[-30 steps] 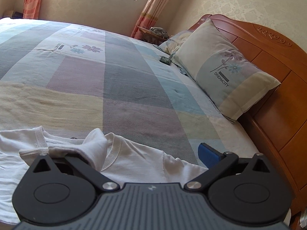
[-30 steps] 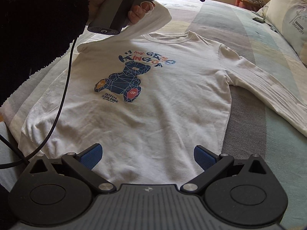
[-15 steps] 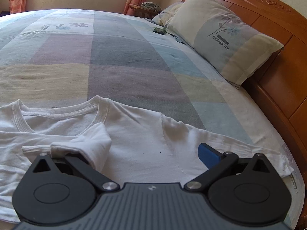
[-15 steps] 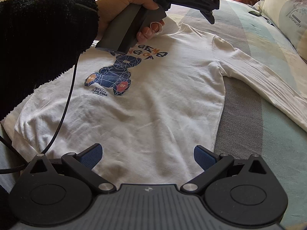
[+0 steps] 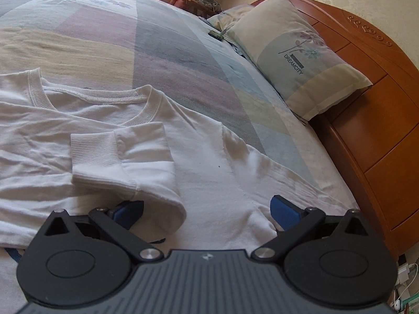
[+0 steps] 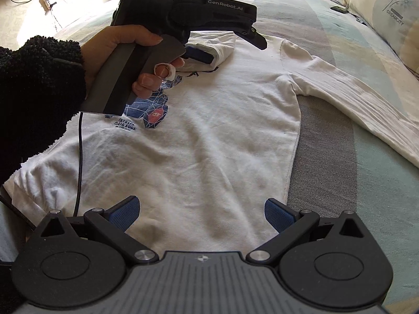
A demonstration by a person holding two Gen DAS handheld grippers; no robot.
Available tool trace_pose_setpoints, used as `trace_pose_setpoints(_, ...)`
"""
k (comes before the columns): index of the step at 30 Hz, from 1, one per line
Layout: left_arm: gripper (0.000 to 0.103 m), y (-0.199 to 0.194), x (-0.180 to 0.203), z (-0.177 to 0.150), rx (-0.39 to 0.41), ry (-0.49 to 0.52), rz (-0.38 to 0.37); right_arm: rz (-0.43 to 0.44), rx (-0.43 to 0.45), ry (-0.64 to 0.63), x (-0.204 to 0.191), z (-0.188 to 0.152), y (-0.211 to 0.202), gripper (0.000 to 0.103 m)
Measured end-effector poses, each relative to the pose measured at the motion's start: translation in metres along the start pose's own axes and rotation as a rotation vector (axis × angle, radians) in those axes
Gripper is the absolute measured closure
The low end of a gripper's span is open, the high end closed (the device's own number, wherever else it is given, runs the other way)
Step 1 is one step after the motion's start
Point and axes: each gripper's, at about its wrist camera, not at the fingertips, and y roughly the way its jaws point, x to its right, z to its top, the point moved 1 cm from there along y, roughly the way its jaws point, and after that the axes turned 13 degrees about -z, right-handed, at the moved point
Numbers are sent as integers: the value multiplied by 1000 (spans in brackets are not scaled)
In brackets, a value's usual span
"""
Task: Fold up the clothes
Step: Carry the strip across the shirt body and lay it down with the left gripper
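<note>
A white long-sleeved shirt [image 6: 222,136] with a blue bear print [image 6: 154,110] lies face up on the bed. Its one sleeve is folded across the chest, and the ribbed cuff [image 5: 97,157] rests just below the collar [image 5: 146,96]. My left gripper [image 5: 207,209] hovers low over the chest, open; the sleeve's fold drapes over its left finger [image 5: 128,210], and nothing sits between the pads. A hand [image 6: 125,41] holds it. The other sleeve [image 6: 366,104] stretches out to the right. My right gripper [image 6: 200,213] stands open above the hem, holding nothing.
A pillow [image 5: 301,60] leans on the wooden headboard [image 5: 379,104] at the right. A small dark object [image 5: 216,34] lies on the patchwork bedspread [image 5: 170,52] near the pillows. A black cable [image 6: 80,157] trails from the left gripper over the shirt.
My left gripper has carried the sleeve across the chest and sunk lower; the cuff now lies flat on the shirt and the left pad shows. The right gripper has barely moved.
</note>
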Motion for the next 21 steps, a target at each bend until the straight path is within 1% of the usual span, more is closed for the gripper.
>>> trace_pose_setpoints(3,1,-1,-9,7,46,-58,37,-2,-3,7,2,0,3,0)
trace_pose_setpoints(4,1,0,-9,10,59,-61,46,-3,-4,9,3,0,3,0)
trace_pose_setpoints(6,1,2,-2,14,78,-25,59,-2,-1,12,3,0,3,0)
trace_pose_setpoints(8,1,7,14,14,78,63,67,2,-2,16,4,0,3,0)
trace_pose_setpoints(10,1,14,33,10,65,170,75,4,-7,16,4,-1,4,0)
trace_pose_setpoints(12,1,22,46,6,28,239,47,-1,-14,13,4,-1,6,0)
trace_pose_setpoints(16,1,33,58,-1,-68,286,-40,-3,-15,16,5,0,7,0)
trace_pose_setpoints(21,1,30,64,-8,-131,329,-87,-9,-19,20,5,-1,7,0)
